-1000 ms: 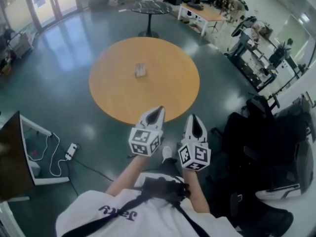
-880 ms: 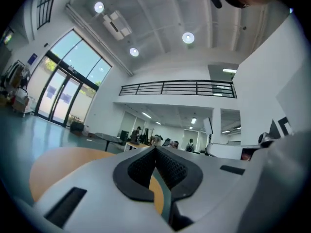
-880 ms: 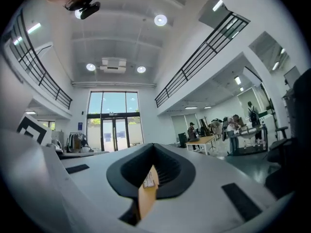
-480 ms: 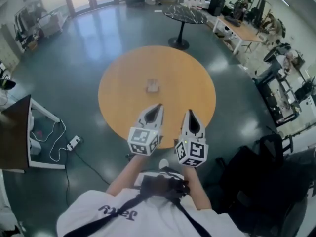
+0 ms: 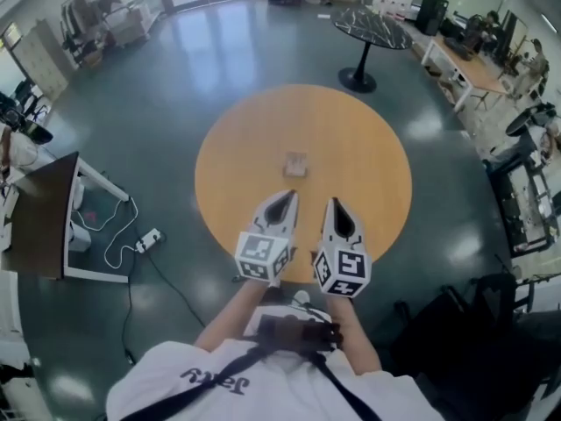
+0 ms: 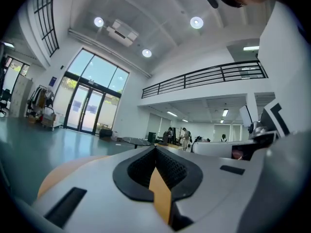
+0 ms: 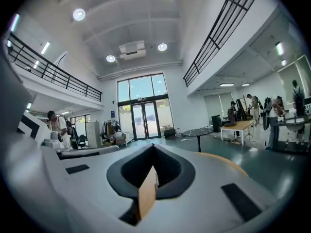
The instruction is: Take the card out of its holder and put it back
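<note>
**Grippers – 2.** The left gripper (image 5: 287, 196) and right gripper (image 5: 336, 202) are held side by side over the near edge of the desk, both pointing towards its middle. Each gripper's own view shows its jaws closed tip to tip with nothing between them.

**Marker cubes – 2.** There is one on each gripper, the left marker cube (image 5: 263, 257) and the right marker cube (image 5: 344, 273). Both carry black-and-white square patterns and no readable words.

**Desk – 1.** The desk (image 5: 351, 139) is round with an orange-brown wooden top and stands on a dark, glossy floor (image 5: 175, 86).

**Card holder – 1.** The card holder (image 5: 296, 164) is a small pale item lying near the centre of the desk. It is beyond both sets of jaws and touches neither. The card cannot be told apart from the holder at this size, and any print on it is too small to read.

**Pedestal table – 1.** The pedestal table (image 5: 372, 29) has a dark marbled top and stands on the floor beyond the desk, well apart from it.

**Power strip – 1.** The white power strip (image 5: 149, 239) lies on the floor to the left with a white cable looping from it.

**Person – 1.** The person wears a white shirt (image 5: 219, 384) with black straps across it. Dark cursive lettering on the shirt appears upside down and is not safely legible.
</note>
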A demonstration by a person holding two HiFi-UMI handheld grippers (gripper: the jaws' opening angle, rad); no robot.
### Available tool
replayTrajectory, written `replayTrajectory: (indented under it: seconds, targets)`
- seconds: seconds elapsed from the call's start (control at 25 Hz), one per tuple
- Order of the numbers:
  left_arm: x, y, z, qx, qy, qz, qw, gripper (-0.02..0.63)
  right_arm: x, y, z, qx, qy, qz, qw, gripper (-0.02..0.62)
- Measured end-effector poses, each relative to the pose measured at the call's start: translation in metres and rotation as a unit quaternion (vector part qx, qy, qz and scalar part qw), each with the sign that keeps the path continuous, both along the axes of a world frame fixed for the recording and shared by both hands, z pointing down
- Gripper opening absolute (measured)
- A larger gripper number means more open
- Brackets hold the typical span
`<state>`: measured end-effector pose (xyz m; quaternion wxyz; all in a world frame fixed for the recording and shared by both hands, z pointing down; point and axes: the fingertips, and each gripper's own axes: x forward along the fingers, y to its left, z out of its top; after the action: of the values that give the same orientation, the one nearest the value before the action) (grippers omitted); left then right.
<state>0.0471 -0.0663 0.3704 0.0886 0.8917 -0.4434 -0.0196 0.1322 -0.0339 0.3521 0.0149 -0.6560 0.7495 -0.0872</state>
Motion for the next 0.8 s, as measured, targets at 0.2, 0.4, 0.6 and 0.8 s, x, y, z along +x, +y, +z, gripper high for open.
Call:
replayTrajectory:
  seconds: [0.2,0.4,0.6,0.8]
  targets:
    - [-0.013,-0.020,0.008,-0.003,0.001,0.015,0.9999,0.012,-0.001,-0.017,0.006,0.001,0.006,0.022,1.000,0.006]
    - [-0.020,-0.033,0.015,0.010,-0.008,0.038,0.9992,0.012,-0.019,-0.037,0.018,-0.005,0.009,0.030,0.999,0.006]
    - [-0.040,-0.056,0.024,0.003,-0.002,0.034,0.9994,0.012,-0.046,-0.051,0.016,0.015,0.017,0.010,1.000,0.008]
    - [-0.038,-0.065,0.033,0.008,-0.009,0.054,0.9985,0.012,-0.047,-0.042,0.016,0.023,0.019,-0.001,1.000,0.008]
